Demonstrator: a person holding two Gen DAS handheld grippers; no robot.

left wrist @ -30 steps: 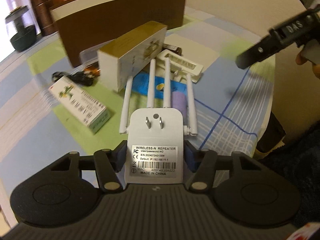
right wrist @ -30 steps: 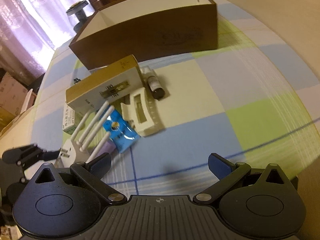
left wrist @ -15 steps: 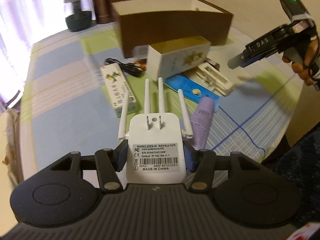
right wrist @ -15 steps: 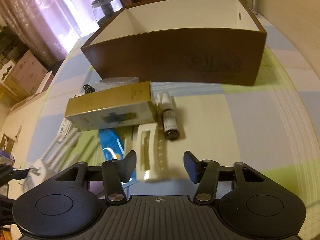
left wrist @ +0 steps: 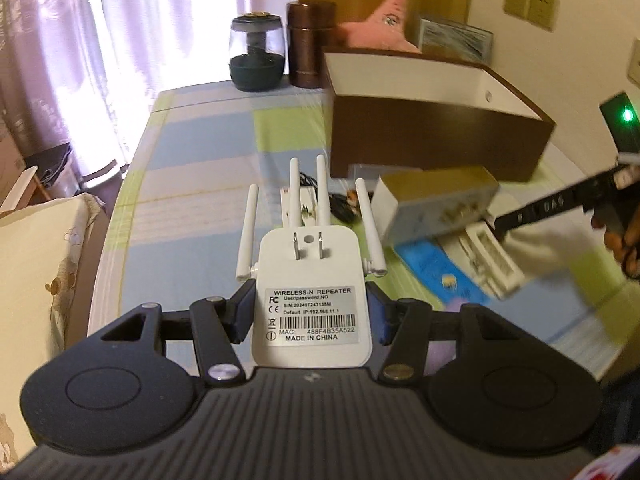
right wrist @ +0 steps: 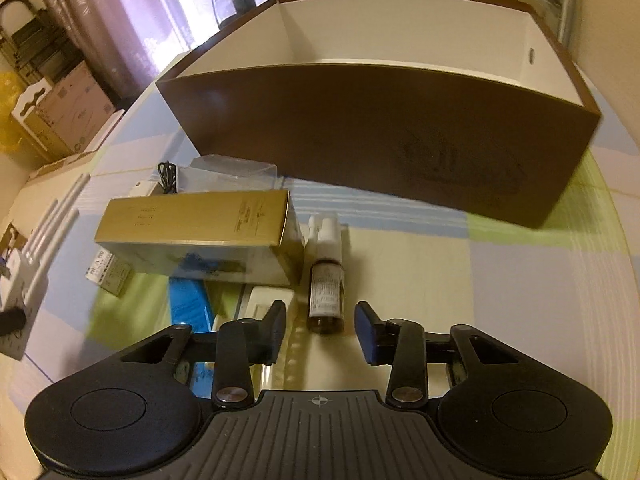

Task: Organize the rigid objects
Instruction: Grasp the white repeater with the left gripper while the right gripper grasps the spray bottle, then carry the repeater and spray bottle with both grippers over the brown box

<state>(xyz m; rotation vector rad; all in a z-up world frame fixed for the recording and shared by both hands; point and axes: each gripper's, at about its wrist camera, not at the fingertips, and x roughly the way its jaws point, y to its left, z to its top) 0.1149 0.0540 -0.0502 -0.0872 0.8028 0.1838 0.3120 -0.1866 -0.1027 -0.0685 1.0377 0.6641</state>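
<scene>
My left gripper (left wrist: 311,312) is shut on a white wireless repeater (left wrist: 311,280) with several antennas, held above the table; it also shows at the left edge of the right wrist view (right wrist: 24,264). The brown storage box (left wrist: 432,136) with a white inside stands ahead to the right, and fills the back of the right wrist view (right wrist: 380,136). My right gripper (right wrist: 321,330) is open, its jaws either side of the base of a small brown spray bottle (right wrist: 326,292) lying on the table. A gold-topped carton (right wrist: 200,236) lies just left of the bottle.
A white plastic holder (left wrist: 492,260), a blue packet (left wrist: 436,272), a green-and-white small box (right wrist: 108,274), a black cable (right wrist: 166,176) and a clear plastic case (right wrist: 228,174) lie on the checked tablecloth. A dark glass jar (left wrist: 258,56) and a copper cylinder (left wrist: 310,44) stand at the far edge.
My left gripper has lifted and tilted up with the repeater, facing the box and window more. My right gripper has moved forward and down toward the spray bottle, its jaws somewhat wider apart.
</scene>
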